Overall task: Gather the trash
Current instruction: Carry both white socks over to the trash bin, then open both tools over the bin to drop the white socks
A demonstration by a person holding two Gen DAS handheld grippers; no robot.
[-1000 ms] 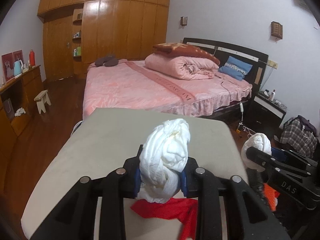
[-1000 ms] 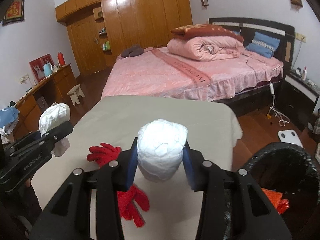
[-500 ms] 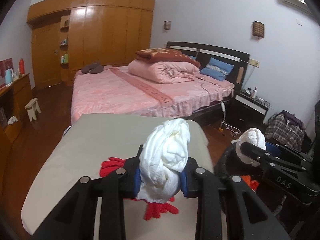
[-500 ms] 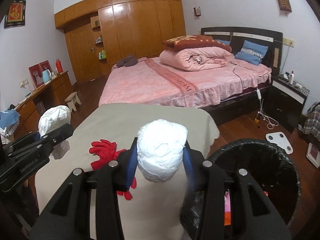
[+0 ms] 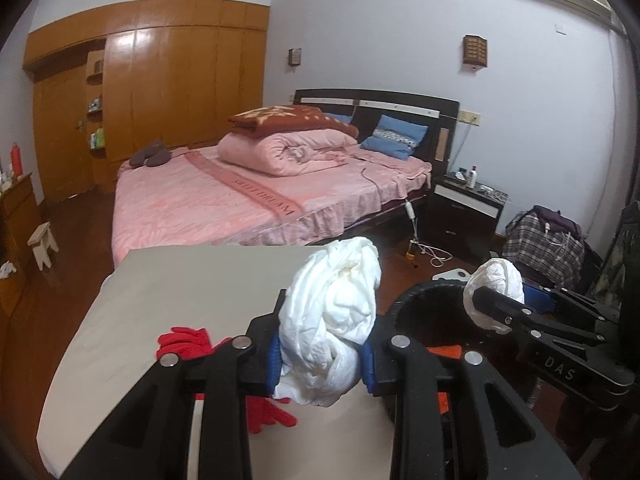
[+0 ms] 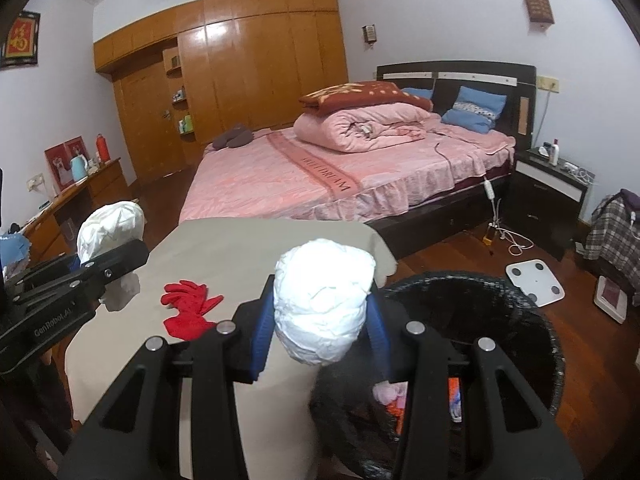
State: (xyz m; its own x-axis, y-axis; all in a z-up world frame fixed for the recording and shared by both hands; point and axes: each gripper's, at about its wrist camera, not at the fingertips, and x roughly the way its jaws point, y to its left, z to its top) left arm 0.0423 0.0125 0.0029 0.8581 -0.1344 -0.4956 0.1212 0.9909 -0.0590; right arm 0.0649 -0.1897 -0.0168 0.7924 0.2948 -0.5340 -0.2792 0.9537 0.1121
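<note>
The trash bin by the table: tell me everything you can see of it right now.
The trash bin is round, open-topped and lined with a black plastic bag, standing on the wooden floor against the table's right edge. Inside lie orange, red and pink scraps. The right gripper, shut on a white paper wad, sits above its near-left rim; nothing held touches the bin.

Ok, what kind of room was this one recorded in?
A home bedroom, by the look of it: a double bed with a pink cover and a folded quilt, a wall of wooden wardrobes, and a nightstand beside the bed.
</note>
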